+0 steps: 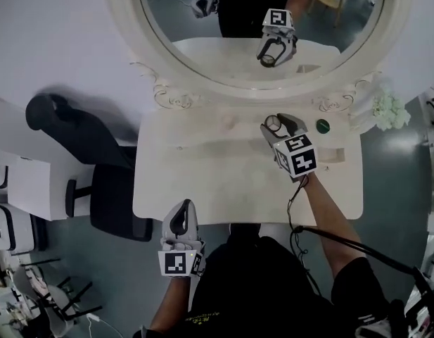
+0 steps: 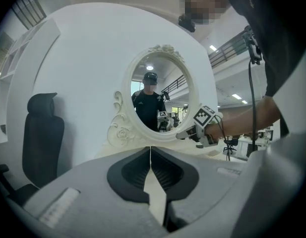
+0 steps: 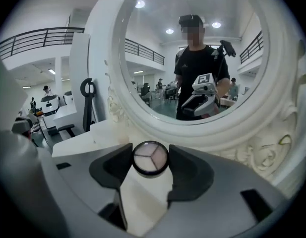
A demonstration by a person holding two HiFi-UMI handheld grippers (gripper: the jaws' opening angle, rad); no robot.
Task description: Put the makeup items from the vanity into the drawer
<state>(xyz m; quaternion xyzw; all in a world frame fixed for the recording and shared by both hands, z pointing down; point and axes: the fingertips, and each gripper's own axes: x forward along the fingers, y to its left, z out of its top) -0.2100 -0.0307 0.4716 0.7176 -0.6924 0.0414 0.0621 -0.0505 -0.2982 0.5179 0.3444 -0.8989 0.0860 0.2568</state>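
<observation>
A round compact (image 1: 272, 124) with a black rim and three pale powder sections sits between the jaws of my right gripper (image 1: 278, 126), which is shut on it. It hangs a little above the back right of the white vanity top (image 1: 202, 182), close to the mirror frame. In the right gripper view the compact (image 3: 150, 157) faces the camera, pinched on both sides by the dark pads. My left gripper (image 1: 180, 220) is at the vanity's front edge, pointing at the mirror. Its jaws (image 2: 151, 155) meet, with nothing between them. I see no drawer in any view.
A small dark green round item (image 1: 322, 125) lies on the vanity right of the held compact. The oval mirror (image 1: 259, 41) in its carved white frame stands along the back. A black office chair (image 1: 97, 174) is left of the vanity and white flowers (image 1: 390, 111) at its right.
</observation>
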